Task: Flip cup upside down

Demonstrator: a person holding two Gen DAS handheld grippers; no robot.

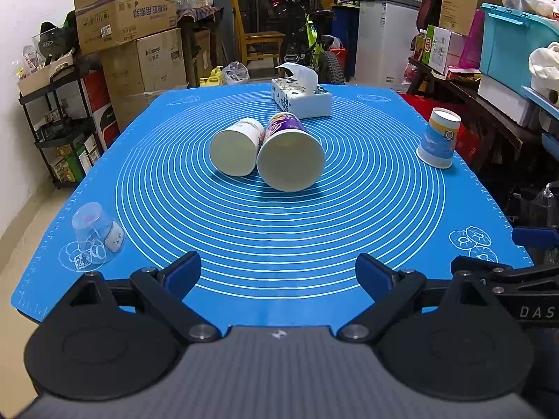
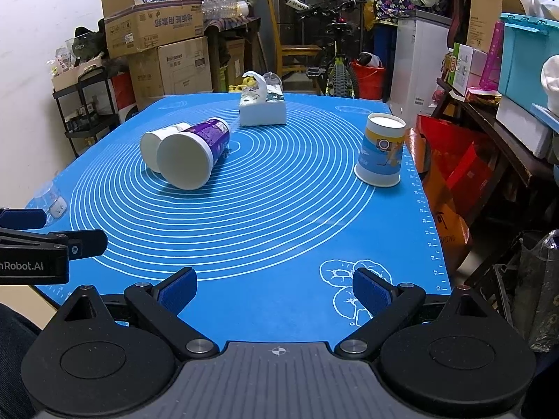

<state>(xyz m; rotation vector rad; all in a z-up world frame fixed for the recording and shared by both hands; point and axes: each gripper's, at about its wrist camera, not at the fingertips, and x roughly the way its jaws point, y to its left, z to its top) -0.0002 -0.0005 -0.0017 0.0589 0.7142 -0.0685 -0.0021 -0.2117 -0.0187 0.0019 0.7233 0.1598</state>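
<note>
Lying on their sides mid-desk, mouths toward both tools, the purple cup (image 1: 290,153) and white cup (image 1: 236,146) touch. The left tool (image 1: 277,274) and right tool (image 2: 276,291) hover wide open, empty, probably poised to reach.

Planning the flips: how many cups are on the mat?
4: white cup and purple cup lying mid-mat, blue cup inverted right, clear cup inverted near-left. None seem hidden.

Ahead of the left claw (image 1: 277,272), the purple cup (image 1: 290,152) and white cup (image 1: 237,146) look like matt paper. The blue mat (image 1: 279,227) seems smooth, faintly sheeny silicone. Left of that claw stands a clear glossy plastic cup (image 1: 91,230). The claw's fingers (image 1: 183,272) carry ribbed blue pads on matt black plastic.
</note>
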